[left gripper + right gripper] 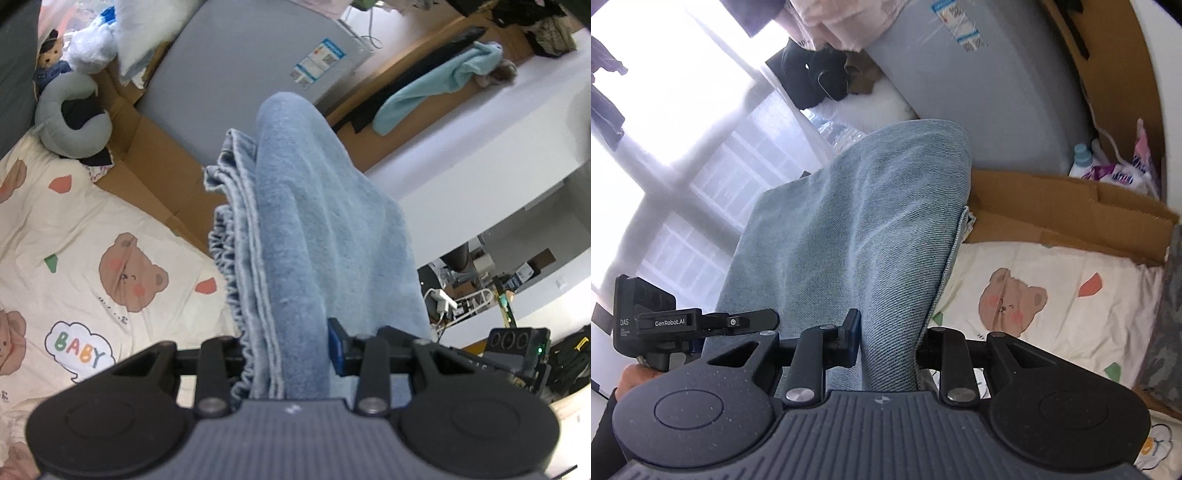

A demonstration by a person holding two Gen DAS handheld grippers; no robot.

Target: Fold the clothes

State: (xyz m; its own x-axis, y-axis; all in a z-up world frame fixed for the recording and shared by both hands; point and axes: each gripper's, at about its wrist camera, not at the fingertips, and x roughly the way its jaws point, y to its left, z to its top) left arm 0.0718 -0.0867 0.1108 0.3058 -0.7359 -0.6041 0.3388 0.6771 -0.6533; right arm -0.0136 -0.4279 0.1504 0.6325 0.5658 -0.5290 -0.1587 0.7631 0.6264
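Observation:
Light blue jeans (317,236) are bunched between the fingers of my left gripper (291,354), which is shut on them; a frayed hem hangs on the cloth's left side. The left finger is hidden by the denim, and the blue pad (336,347) of the right finger presses on it. In the right wrist view the same jeans (849,229) rise in a thick fold from my right gripper (888,343), shut on them. The other gripper (646,321) shows at the left, with a hand below it. Both grippers hold the jeans up above the bed.
A cream bedsheet (74,240) printed with bears lies below. Brown cardboard (155,173) and a grey appliance (236,70) stand behind the bed. A teal towel (436,92) lies on a wooden ledge. Soft toys (74,107) sit at the far left. A bright window (665,110) fills the right wrist view's left.

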